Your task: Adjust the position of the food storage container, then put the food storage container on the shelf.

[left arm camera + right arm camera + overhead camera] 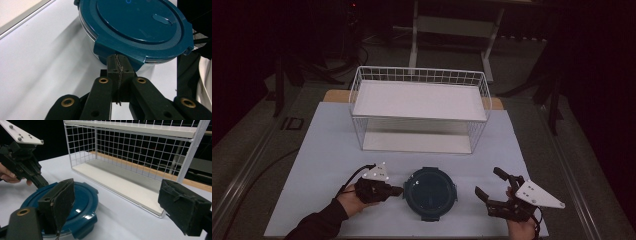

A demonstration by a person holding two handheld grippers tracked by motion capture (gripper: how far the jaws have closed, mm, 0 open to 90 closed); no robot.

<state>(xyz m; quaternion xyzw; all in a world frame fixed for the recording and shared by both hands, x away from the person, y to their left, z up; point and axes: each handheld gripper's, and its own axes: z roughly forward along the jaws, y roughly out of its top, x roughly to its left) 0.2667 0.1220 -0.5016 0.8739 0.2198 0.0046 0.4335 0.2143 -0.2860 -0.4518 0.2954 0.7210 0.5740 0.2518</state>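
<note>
High view: left tool touching blue container, right tool agape.

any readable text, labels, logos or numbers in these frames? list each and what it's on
None readable.
Round blue lid: a small ring mark at its top edge and faint raised shapes, no letters legible.
Left gripper, right gripper, white wire shelf rack: no markings.
</note>
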